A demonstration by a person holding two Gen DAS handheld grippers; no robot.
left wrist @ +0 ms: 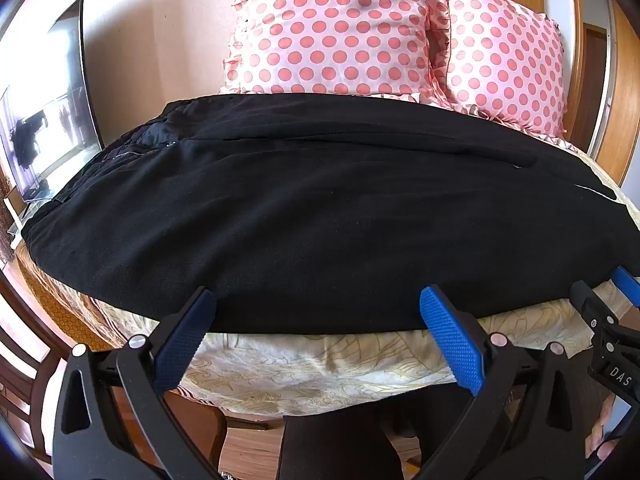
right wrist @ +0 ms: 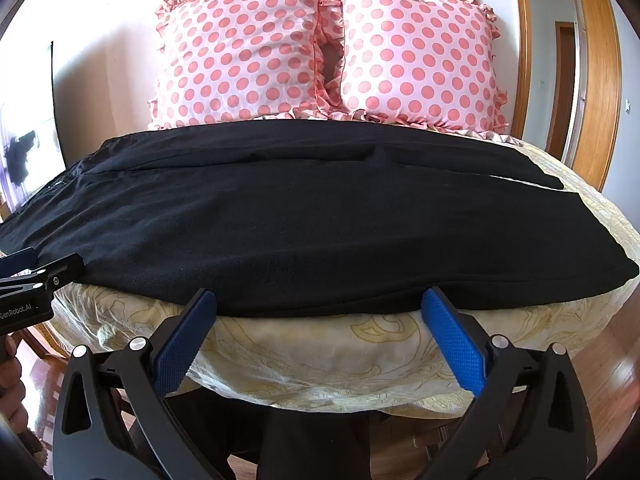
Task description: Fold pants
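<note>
**Both claws wide at the near hem, nothing gripped yet**

The pants [left wrist: 320, 208] lie flat across the bed [left wrist: 304, 364], waistband off to the left, leg ends to the right, one leg laid nearer the pillows [left wrist: 344, 28] and the other nearer me. I read that layout as deliberate: spread lengthwise, the cloth gives me one long near edge to lift and carry over.

My left gripper [left wrist: 320, 316] has its jaws spread as wide as they go, pads straddling that near edge toward the waist side. The fingertips sit at the hem, but nothing is pinched. My right gripper [right wrist: 320, 312] is equally wide and equally empty, set at the same edge further toward the leg ends. In the right wrist view I can see the left tool just beside the cloth at the left margin, so the two are spaced along the hem, not bunched together.

I take the spacing to be the point: two grips apart should keep the edge straight when it rises, so the near leg can go over onto the far one without sagging in the middle. Both tools tilt downward, which suits sliding one pad under the hem.

The fold itself looks not yet begun.
</note>
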